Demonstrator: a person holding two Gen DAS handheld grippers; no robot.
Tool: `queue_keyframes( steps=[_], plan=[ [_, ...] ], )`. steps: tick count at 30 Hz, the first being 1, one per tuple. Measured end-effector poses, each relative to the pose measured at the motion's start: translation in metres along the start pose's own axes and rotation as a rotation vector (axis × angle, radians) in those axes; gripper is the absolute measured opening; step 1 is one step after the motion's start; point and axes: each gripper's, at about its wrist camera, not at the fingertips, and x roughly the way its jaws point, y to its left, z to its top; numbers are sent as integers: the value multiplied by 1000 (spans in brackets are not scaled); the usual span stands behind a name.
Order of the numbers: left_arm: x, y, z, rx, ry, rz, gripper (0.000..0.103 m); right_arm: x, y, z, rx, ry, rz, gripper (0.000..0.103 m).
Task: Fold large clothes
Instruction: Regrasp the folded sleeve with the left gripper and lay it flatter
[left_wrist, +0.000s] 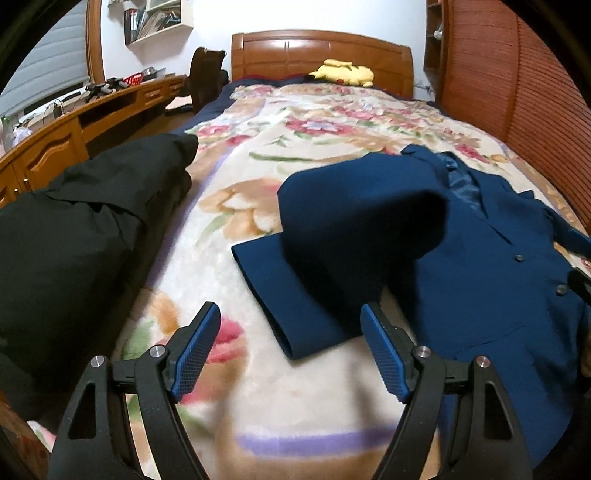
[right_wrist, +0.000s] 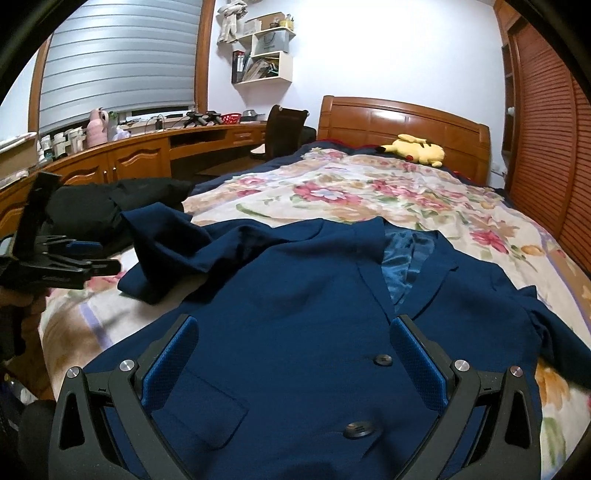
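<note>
A navy blue suit jacket (right_wrist: 295, 317) lies face up on the floral blanket (right_wrist: 369, 192), buttons and lapels showing. Its left sleeve (left_wrist: 314, 273) is folded over, the cuff pointing toward me in the left wrist view. My left gripper (left_wrist: 290, 325) is open and empty, hovering just in front of that cuff. It also shows from the side in the right wrist view (right_wrist: 88, 258). My right gripper (right_wrist: 293, 339) is open and empty above the jacket's front, near the upper button (right_wrist: 382, 359).
A pile of black clothing (left_wrist: 85, 221) lies at the bed's left edge. A yellow plush toy (right_wrist: 417, 149) sits by the wooden headboard (right_wrist: 399, 118). A wooden desk (right_wrist: 147, 151) with a chair runs along the left. A slatted wardrobe (right_wrist: 546, 147) stands on the right.
</note>
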Motion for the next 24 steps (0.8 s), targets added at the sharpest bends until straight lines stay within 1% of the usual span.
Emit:
queue_keyframes(
  steps=[3,7,9,12,14,15,16,17,18,19,20,22,24],
  plan=[
    [12,0,0,0,37,-9,78,1,0,0,-7,3,3,103],
    [25,-3,-1,0,81,-7,66,2,-1,1,-7,6,7,103],
    [31,-6,-2,-1,104,-13,63,1,-2,1,-7,6,8,103],
    [39,-9,-3,4,133,-1,63,2,-1,1,-10,7,9,103],
    [43,-9,-5,1,154,-10,62,2,0,1,-10,7,8,103],
    [44,-8,-5,-3,161,-23,55,2,0,1,-10,7,8,103],
    [45,-8,-5,-7,165,-43,42,2,0,1,-10,7,8,103],
    [44,-7,-5,-10,170,-59,36,2,0,1,-10,7,7,103],
    [43,-9,-5,-8,174,-65,22,2,0,1,-11,6,7,103],
    [42,-10,-4,-5,173,-70,12,2,0,1,-10,4,6,103],
    [38,-11,-2,-3,164,-76,9,1,0,1,-10,3,6,103],
    [25,-14,5,-9,119,-90,8,0,-2,1,-10,-1,3,103],
    [8,-22,17,3,63,-79,8,-3,-6,1,-4,-8,-3,103]
  ],
)
